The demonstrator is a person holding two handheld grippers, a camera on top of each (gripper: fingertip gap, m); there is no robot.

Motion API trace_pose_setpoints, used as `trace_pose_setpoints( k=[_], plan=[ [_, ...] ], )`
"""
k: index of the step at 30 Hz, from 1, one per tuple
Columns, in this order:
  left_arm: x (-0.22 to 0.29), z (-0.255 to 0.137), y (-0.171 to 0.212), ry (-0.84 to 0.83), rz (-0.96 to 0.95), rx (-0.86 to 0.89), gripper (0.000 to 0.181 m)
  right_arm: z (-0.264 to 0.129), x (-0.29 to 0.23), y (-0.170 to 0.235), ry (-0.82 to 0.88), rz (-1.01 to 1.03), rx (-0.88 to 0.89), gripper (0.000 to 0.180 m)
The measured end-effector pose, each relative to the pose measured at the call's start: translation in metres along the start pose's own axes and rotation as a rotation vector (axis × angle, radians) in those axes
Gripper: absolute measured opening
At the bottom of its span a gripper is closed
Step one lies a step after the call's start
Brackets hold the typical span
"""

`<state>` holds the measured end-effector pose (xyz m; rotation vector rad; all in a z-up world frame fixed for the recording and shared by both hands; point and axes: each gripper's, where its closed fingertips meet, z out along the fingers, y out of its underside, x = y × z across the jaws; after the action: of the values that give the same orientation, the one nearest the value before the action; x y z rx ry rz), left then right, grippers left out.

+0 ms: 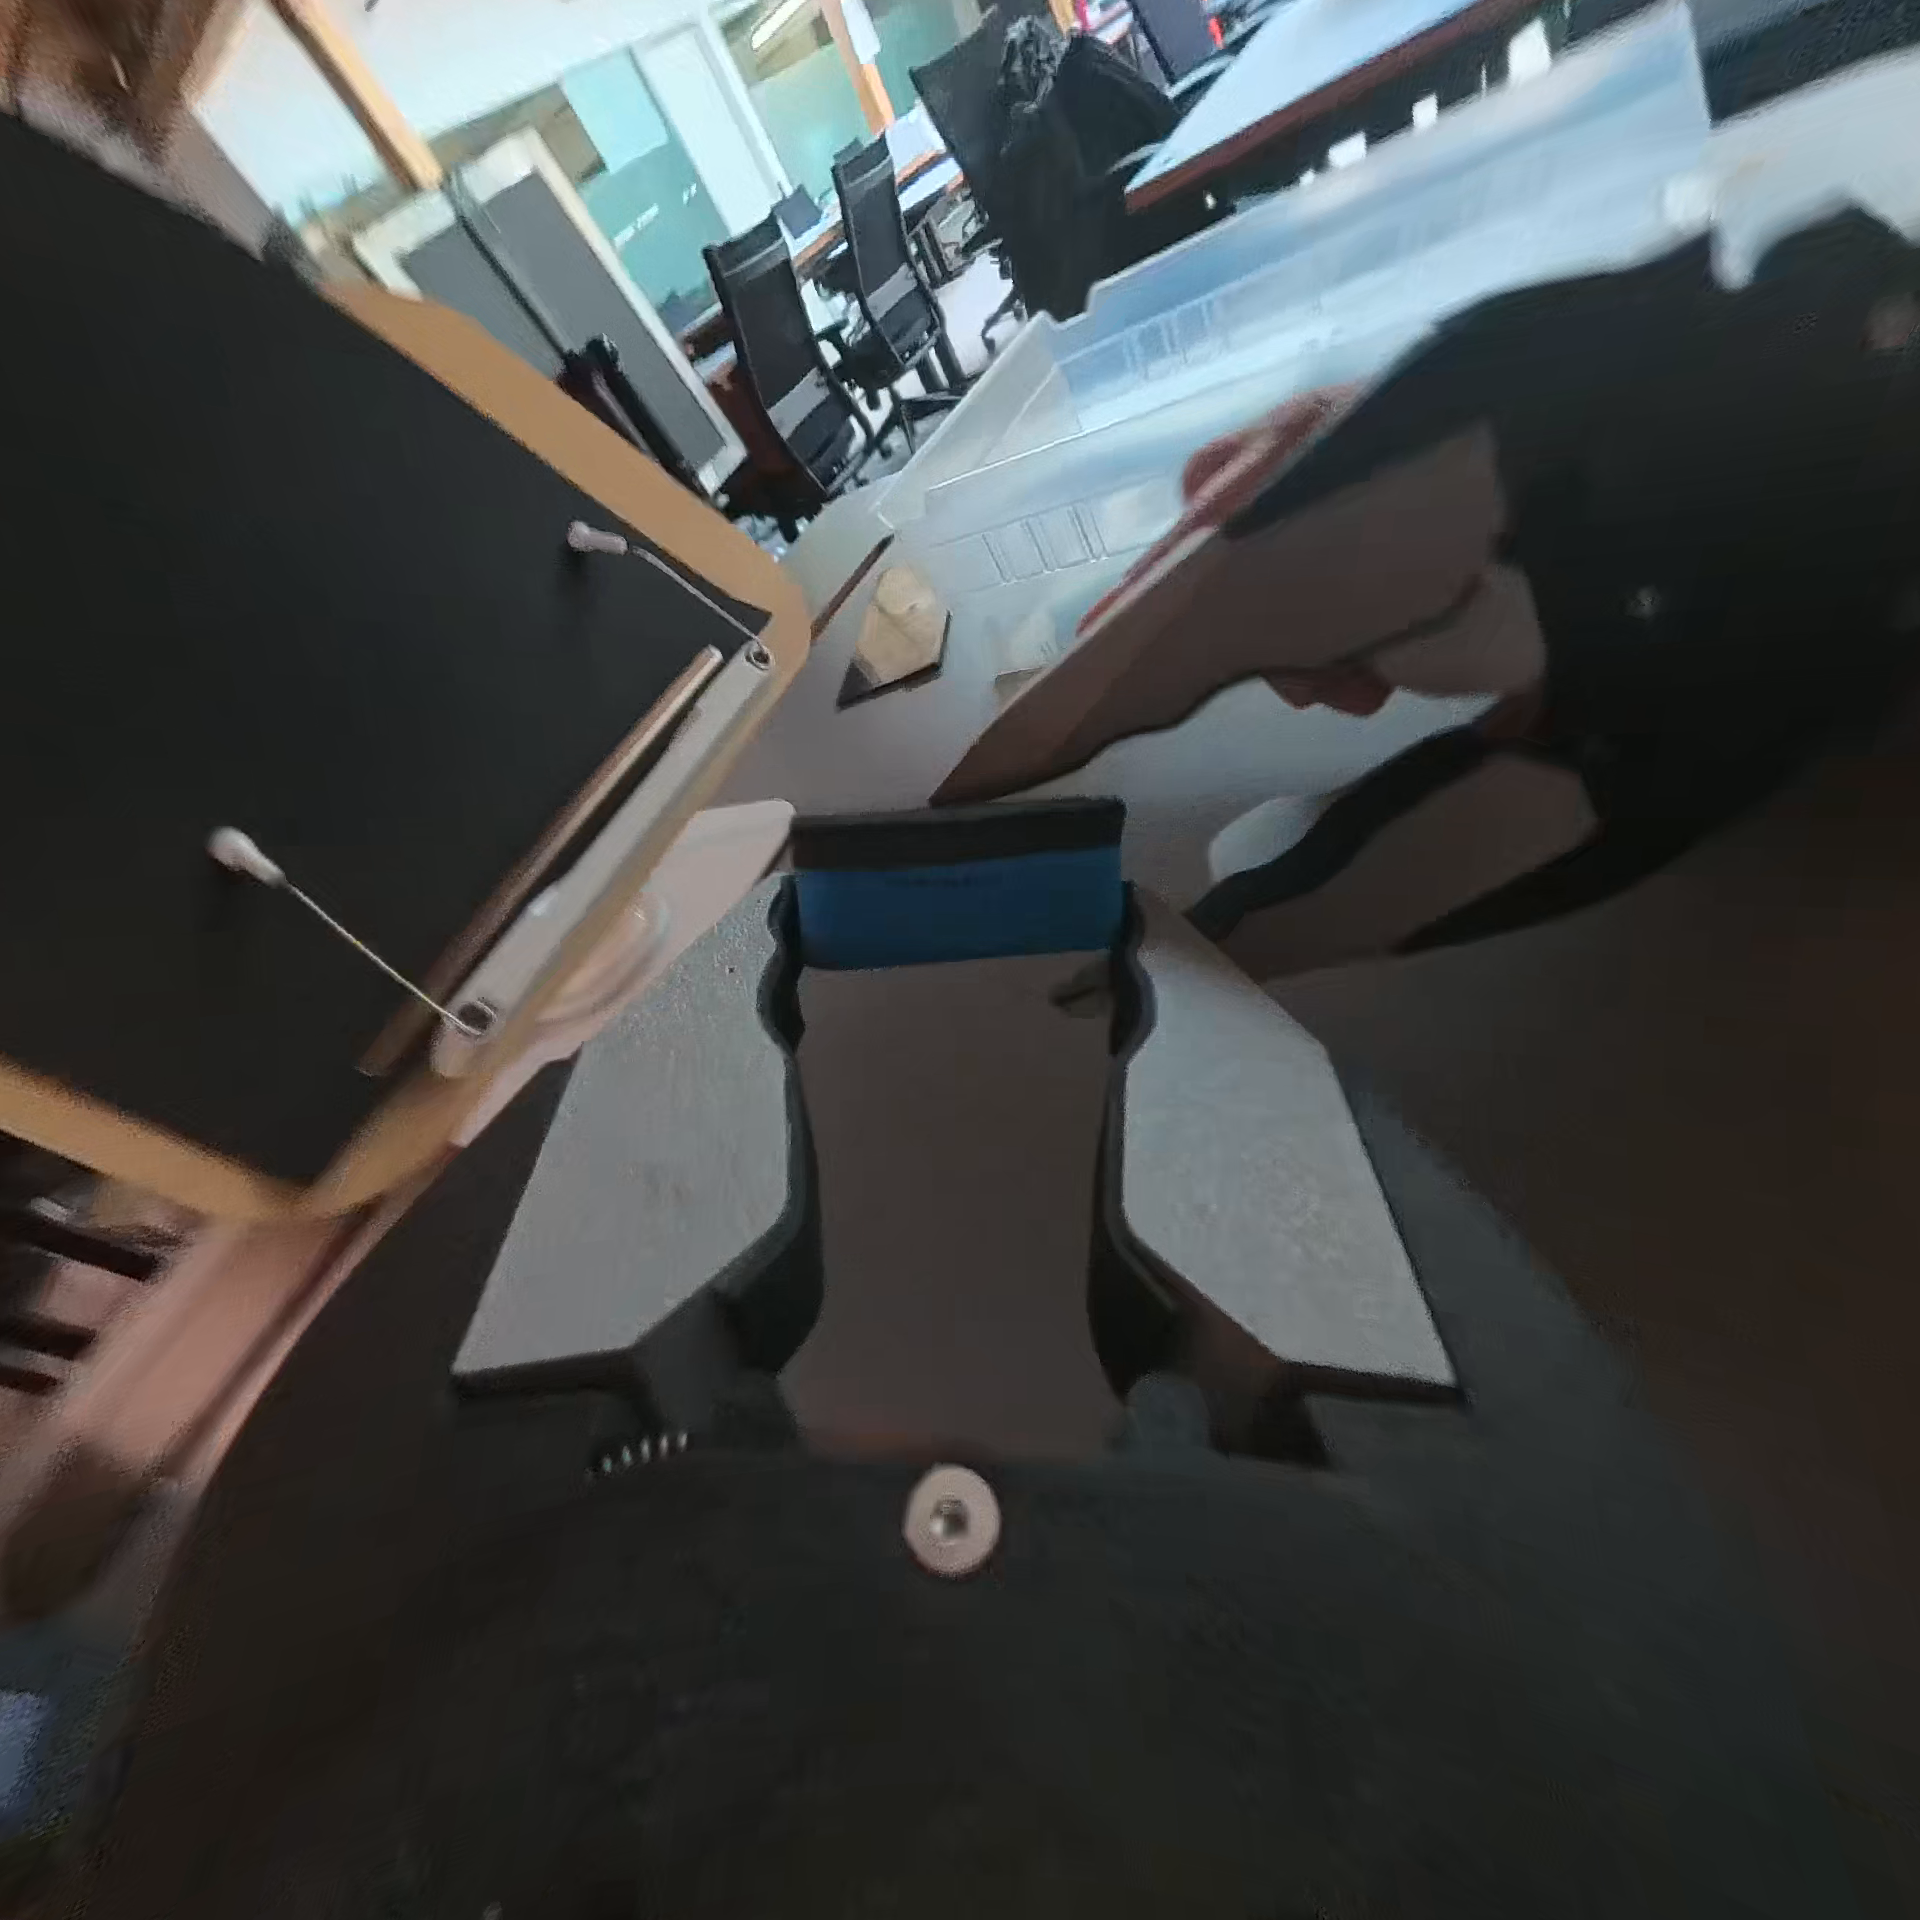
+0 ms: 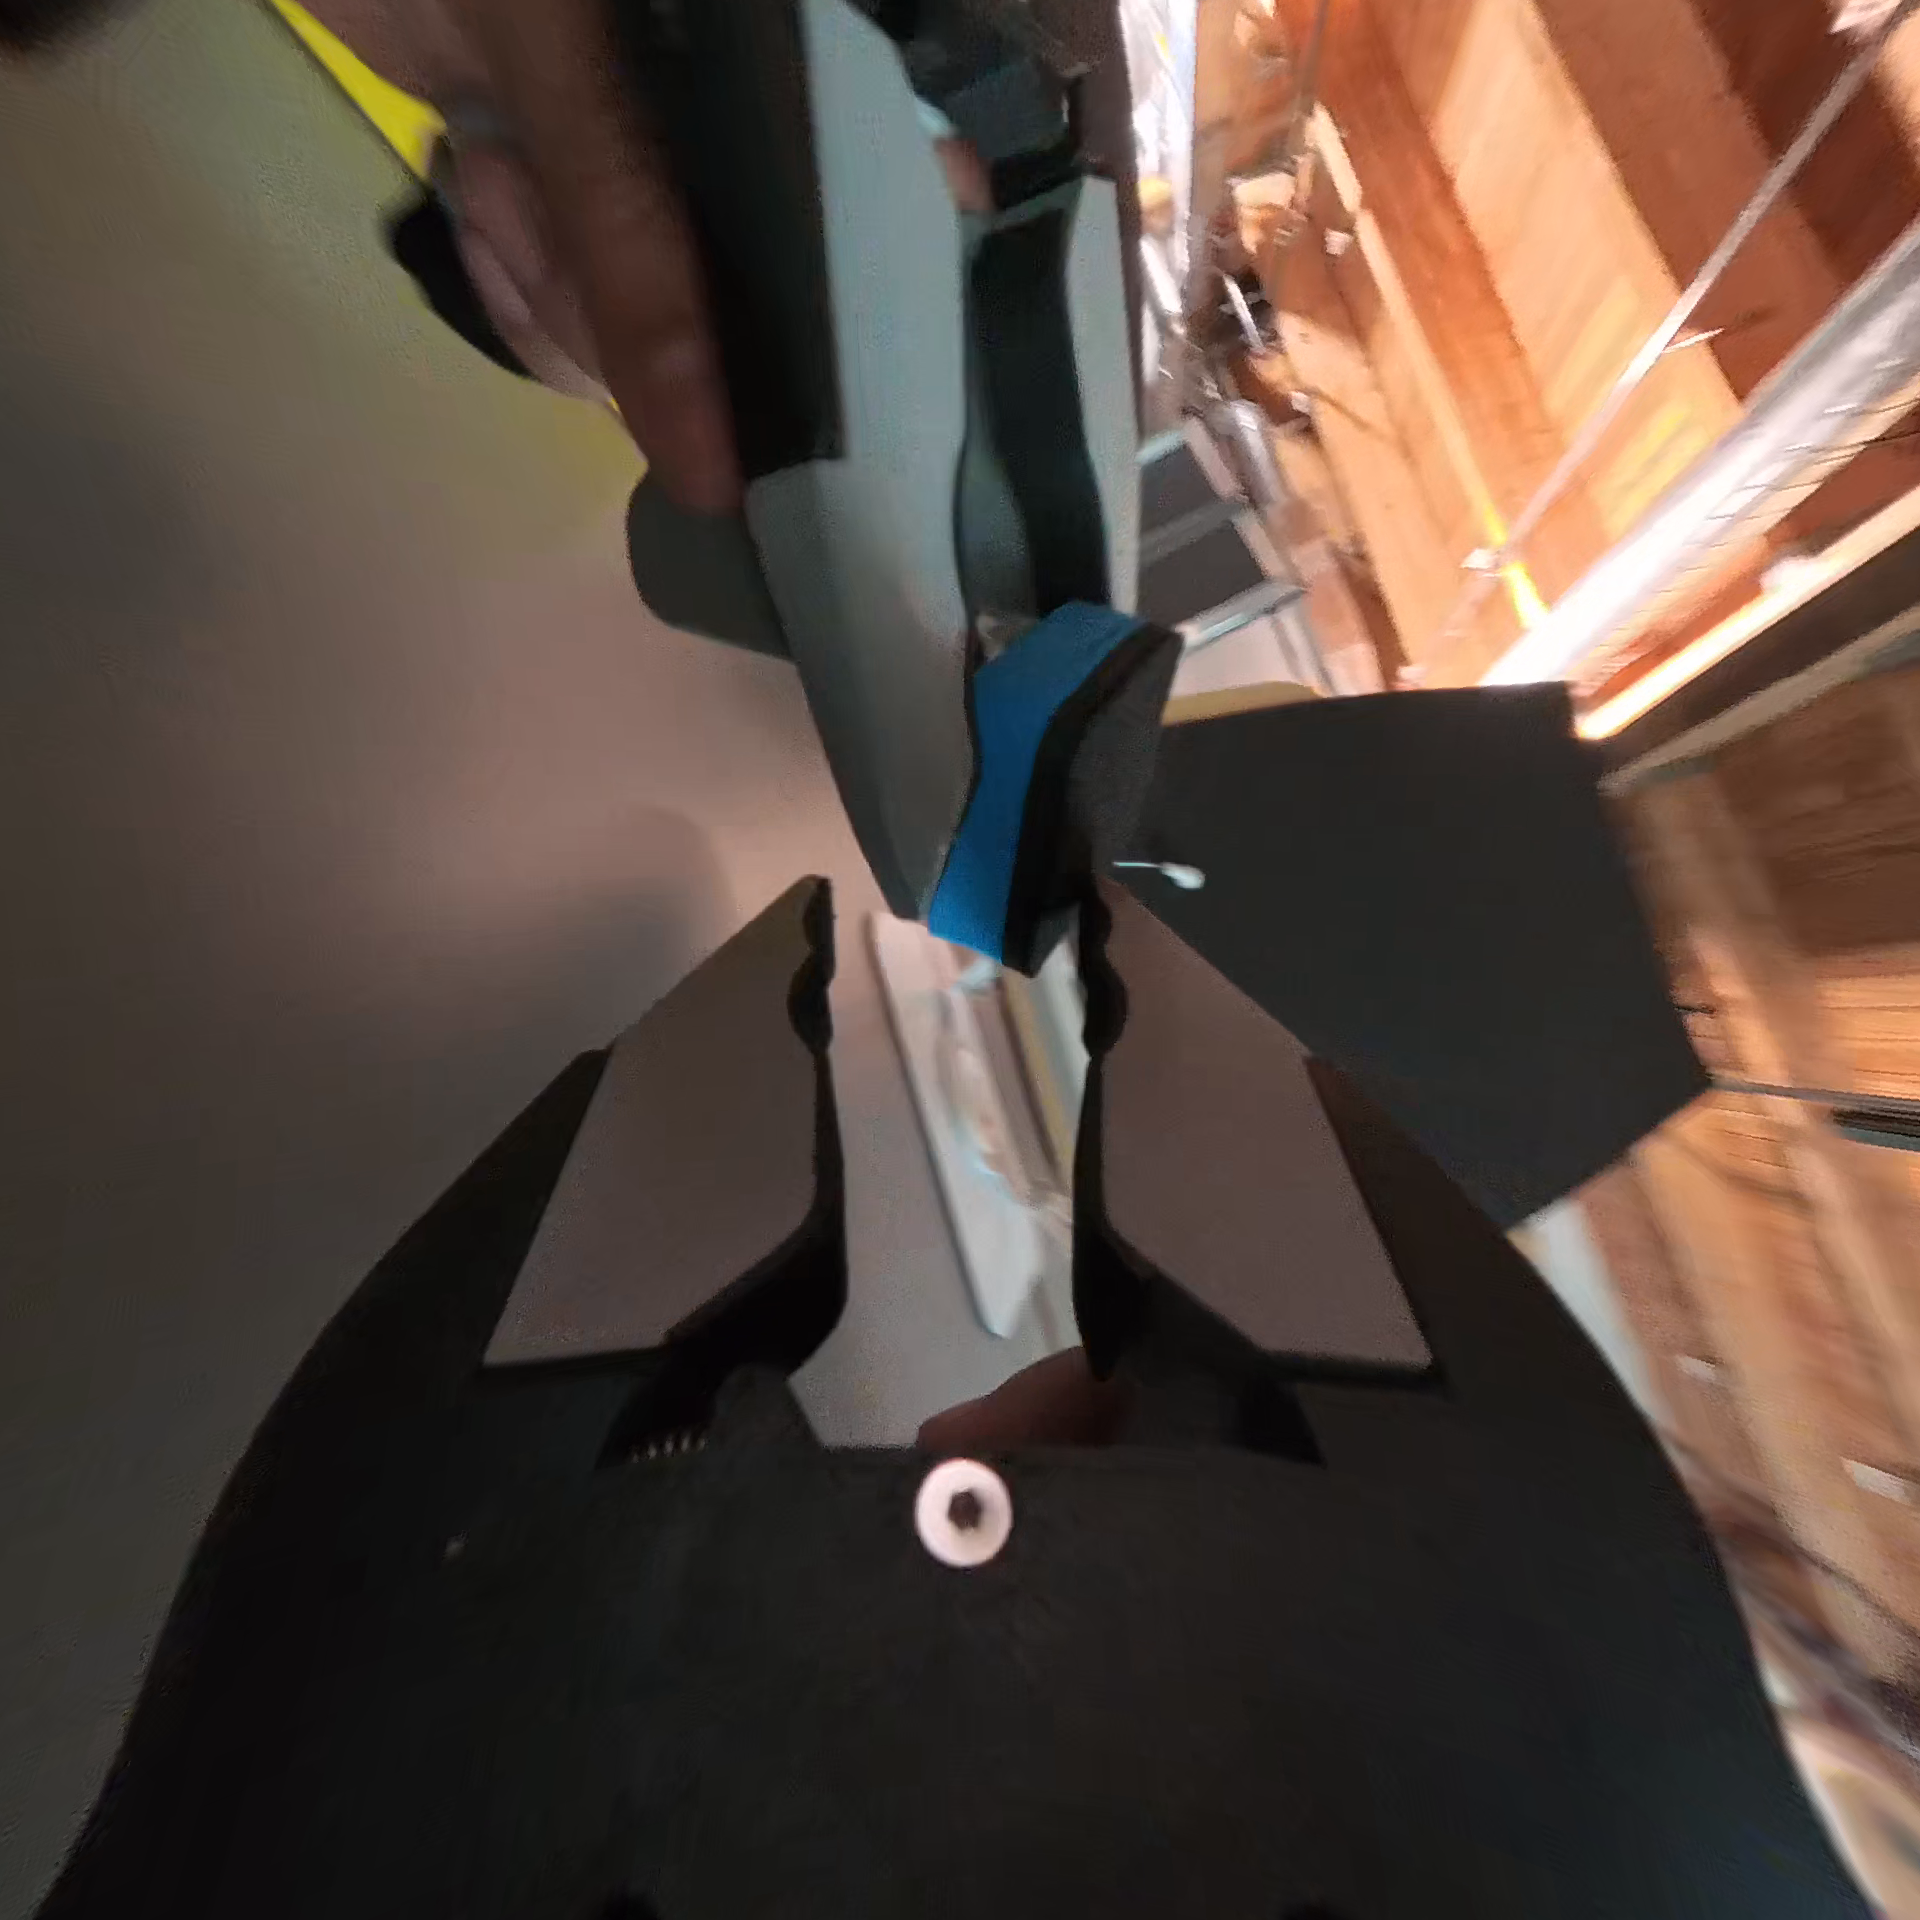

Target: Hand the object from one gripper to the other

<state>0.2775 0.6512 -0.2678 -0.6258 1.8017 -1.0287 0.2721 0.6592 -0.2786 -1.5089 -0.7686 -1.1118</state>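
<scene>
A blue and black sponge (image 1: 956, 904) is pinched crosswise between the tips of my left gripper (image 1: 956, 935), which is shut on it. My right gripper (image 1: 1153, 847) reaches in from the upper right of the left wrist view, jaws open, its tips close to the sponge's far side. In the right wrist view the sponge (image 2: 1039, 790) hangs from the left gripper (image 2: 997, 748), which comes in from above. My right gripper (image 2: 956, 935) is open and empty. The sponge's lower end sits just above its right fingertip (image 2: 1091, 935); I cannot tell whether they touch.
A black board with an orange rim and cotton swabs (image 1: 312, 623) stands close on the left, and shows in the right wrist view (image 2: 1403, 883). A clear plastic box (image 1: 1247, 364), a wooden piece (image 1: 904, 623) and office chairs (image 1: 831, 343) lie behind. Shelves of cardboard boxes (image 2: 1558, 312) stand at the right.
</scene>
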Motion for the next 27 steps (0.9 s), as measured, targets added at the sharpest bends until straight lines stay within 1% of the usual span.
trace_pose_setpoints(
  k=[1, 3, 4, 6, 9, 13, 15, 18, 19, 20, 21, 24, 27],
  plan=[
    [0.003, -0.003, 0.0, -0.003, 0.093, 0.002, 0.056, -0.004, -0.004, -0.002, -0.055, 0.071, 0.042, 0.048],
    [0.01, -0.007, 0.002, -0.009, 0.273, 0.0, 0.056, -0.012, -0.009, -0.003, -0.189, 0.269, 0.1, 0.042],
    [0.014, -0.009, -0.001, -0.005, 0.327, 0.02, 0.057, -0.015, -0.008, -0.003, -0.251, 0.367, 0.115, 0.045],
    [0.019, -0.015, -0.018, -0.001, 0.35, 0.117, 0.057, -0.023, 0.001, -0.003, -0.326, 0.549, 0.167, 0.046],
    [0.021, -0.025, -0.039, -0.017, 0.367, 0.234, 0.057, -0.041, 0.019, -0.018, -0.438, 0.831, 0.315, 0.043],
    [0.03, -0.029, -0.051, -0.005, 0.391, 0.305, 0.056, -0.06, 0.045, -0.039, -0.604, 1.19, 0.519, 0.042],
    [0.035, -0.028, -0.056, -0.01, 0.407, 0.327, 0.056, -0.061, 0.048, -0.04, -0.686, 1.34, 0.538, 0.042],
    [0.045, -0.026, -0.063, -0.016, 0.441, 0.351, 0.057, -0.06, 0.04, -0.042, -0.82, 1.464, 0.526, 0.04],
    [0.047, -0.024, -0.064, -0.019, 0.453, 0.351, 0.057, -0.063, 0.038, -0.047, -0.873, 1.483, 0.549, 0.037],
    [0.048, -0.024, -0.065, -0.024, 0.457, 0.356, 0.056, -0.067, 0.039, -0.051, -0.906, 1.503, 0.586, 0.028],
    [0.047, -0.024, -0.067, -0.031, 0.451, 0.361, 0.056, -0.067, 0.041, -0.052, -0.914, 1.529, 0.603, 0.026],
    [0.044, -0.024, -0.064, -0.034, 0.44, 0.347, 0.056, -0.064, 0.039, -0.052, -0.961, 1.591, 0.583, 0.026],
    [0.043, -0.023, -0.064, -0.054, 0.456, 0.345, 0.056, -0.065, 0.04, -0.051, -0.954, 1.592, 0.58, 0.026]
  ],
)
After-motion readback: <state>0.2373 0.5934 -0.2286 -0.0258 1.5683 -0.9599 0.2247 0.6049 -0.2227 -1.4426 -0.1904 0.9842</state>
